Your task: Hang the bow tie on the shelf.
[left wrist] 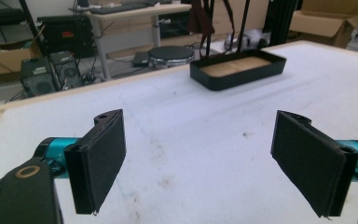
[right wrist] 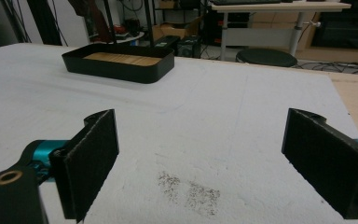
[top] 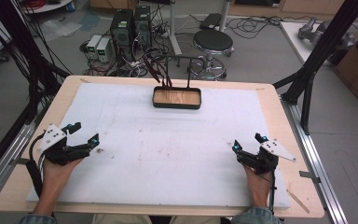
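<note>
- The left gripper (top: 85, 133) sits low over the near left part of the white mat (top: 135, 154), held by the person's left hand (top: 58, 161); in the left gripper view its jaws stand wide apart with only bare mat between them, so it grips nothing
- The right gripper (top: 247, 142) sits over the near right part of the mat, held by the right hand (top: 258, 175); in the right gripper view its jaws are likewise spread wide and empty, with a dark speckled smudge (right wrist: 191, 189) on the mat between them
- A black tray with a wooden floor (top: 177, 97) lies at the far middle edge of the mat, well apart from both grippers and roughly midway between them across the table; two thin black uprights (top: 189, 70) rise from its far rim; dark red straps (top: 156, 70) hang by the left upright
- In the left gripper view the tray (left wrist: 237, 70) lies ahead and to the right of the jaws; in the right gripper view it (right wrist: 119, 63) lies ahead and to the left
- The mat covers most of the pale wooden table (top: 279, 116); beyond the table stand a round black stool (top: 213, 42) and computer cases (top: 130, 25) on the floor
</note>
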Motion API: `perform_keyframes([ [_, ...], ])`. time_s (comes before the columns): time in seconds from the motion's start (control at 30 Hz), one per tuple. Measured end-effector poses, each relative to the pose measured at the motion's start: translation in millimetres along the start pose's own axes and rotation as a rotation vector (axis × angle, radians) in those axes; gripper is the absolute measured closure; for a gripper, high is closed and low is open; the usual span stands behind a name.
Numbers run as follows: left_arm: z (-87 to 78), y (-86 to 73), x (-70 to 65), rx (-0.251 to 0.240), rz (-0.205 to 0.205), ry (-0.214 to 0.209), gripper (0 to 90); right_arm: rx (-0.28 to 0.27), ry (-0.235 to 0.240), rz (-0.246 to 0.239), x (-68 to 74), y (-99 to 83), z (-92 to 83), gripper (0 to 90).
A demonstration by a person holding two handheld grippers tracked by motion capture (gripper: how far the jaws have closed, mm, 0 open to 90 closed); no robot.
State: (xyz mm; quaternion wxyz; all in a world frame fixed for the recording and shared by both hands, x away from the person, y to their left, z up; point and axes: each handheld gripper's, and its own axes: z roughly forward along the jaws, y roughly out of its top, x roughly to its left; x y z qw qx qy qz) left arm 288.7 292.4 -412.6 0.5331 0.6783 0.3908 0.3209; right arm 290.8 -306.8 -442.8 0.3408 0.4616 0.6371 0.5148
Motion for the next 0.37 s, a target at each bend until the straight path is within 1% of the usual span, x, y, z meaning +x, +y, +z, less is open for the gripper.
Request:
perform_keyframes([
  [0.07,1.6,-6.1,0.1,0.014,-0.009,0.012,18.3,0.000,0.000,-0.001,-0.1,0.0,0.0,9.9],
  [0.1,1.6,-6.1,0.1,0.014,-0.009,0.012,18.3,0.000,0.000,-0.001,0.0,0.0,0.1,10.0],
  [0.13,3.5,-8.4,0.9,0.035,-0.017,0.014,18.2,0.000,0.000,0.000,0.1,0.0,0.1,9.9],
  [0.17,4.3,-8.7,1.3,0.039,-0.026,0.015,18.1,0.000,0.000,0.000,0.0,0.0,0.1,10.0],
  [0.2,4.3,-8.7,1.3,0.039,-0.026,0.015,18.1,0.000,0.000,0.000,0.0,0.0,0.1,9.9],
  [0.23,5.3,-9.4,2.1,0.046,-0.039,0.018,17.8,0.000,0.000,-0.001,-0.1,0.0,0.0,10.0],
  [0.37,6.6,-11.0,0.9,0.050,-0.040,0.017,17.6,0.000,0.001,-0.001,0.0,0.0,0.0,9.9],
])
